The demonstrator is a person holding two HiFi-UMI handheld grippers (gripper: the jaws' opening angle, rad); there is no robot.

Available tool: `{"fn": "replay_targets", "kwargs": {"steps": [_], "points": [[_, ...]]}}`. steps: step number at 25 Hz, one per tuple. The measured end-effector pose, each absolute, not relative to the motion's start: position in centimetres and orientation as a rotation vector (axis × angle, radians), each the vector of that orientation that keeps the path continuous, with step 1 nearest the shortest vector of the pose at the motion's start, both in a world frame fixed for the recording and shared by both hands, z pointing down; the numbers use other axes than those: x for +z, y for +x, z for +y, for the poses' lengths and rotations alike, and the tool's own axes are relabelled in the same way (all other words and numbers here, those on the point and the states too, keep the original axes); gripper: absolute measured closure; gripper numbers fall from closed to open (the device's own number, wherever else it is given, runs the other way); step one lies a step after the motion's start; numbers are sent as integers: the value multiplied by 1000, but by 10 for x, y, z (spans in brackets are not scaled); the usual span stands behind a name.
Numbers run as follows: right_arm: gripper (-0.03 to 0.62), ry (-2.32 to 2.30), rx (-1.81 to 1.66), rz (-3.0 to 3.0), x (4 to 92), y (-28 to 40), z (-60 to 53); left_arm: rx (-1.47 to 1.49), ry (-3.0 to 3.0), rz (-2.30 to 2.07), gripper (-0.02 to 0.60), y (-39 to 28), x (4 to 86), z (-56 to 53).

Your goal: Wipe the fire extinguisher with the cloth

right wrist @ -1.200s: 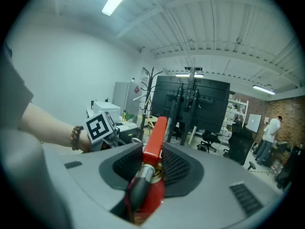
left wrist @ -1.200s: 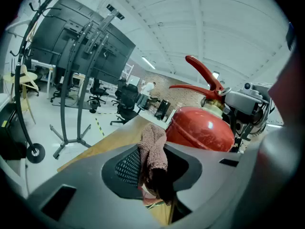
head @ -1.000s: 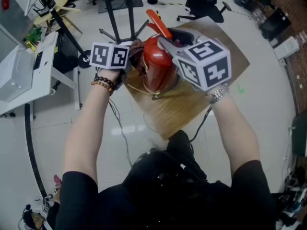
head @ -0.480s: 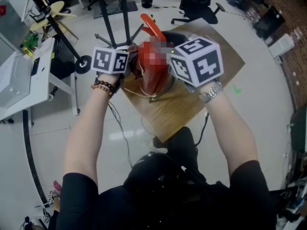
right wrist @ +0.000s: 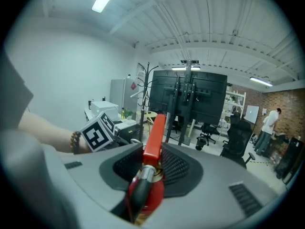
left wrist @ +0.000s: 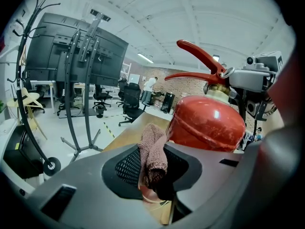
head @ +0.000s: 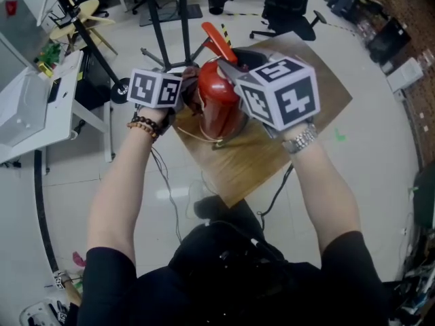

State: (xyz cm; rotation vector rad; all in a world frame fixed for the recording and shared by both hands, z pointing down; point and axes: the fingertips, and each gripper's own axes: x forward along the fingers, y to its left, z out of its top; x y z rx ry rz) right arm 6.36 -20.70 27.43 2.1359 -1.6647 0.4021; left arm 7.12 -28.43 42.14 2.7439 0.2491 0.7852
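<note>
Standing upright on a wooden board (head: 268, 158), the fire extinguisher (head: 219, 104) lies at 12 o'clock from the person (head: 231, 270), between both tools. Left gripper (left wrist: 155, 168) — jaws partly closed, clamping a brown cloth (left wrist: 153, 149) at the cylinder's 9 o'clock flank; contact is hard to make out. Right gripper (right wrist: 147, 175) — jaws wide, gripping the extinguisher just under its red lever (right wrist: 155, 132). Marker cubes (head: 280, 94) hide both jaw sets in the head view.

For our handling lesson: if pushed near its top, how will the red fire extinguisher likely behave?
The fire extinguisher looks like a painted metal cylinder, so it is probably heavy and stiff. Standing tall and upright on the wooden board, it might tip rather than slide. The right gripper, closed near its top, should steady it.
</note>
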Motion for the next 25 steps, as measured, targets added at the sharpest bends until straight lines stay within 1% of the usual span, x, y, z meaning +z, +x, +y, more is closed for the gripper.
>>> {"fn": "replay_targets", "kwargs": {"steps": [12,25], "points": [[457,2119,374,-1700,275,61,-208,779,2638,336,491,71,442,-290],[459,2140,420,-1669,273,62,-204,840,2718,573,491,75,442,-280]]}}
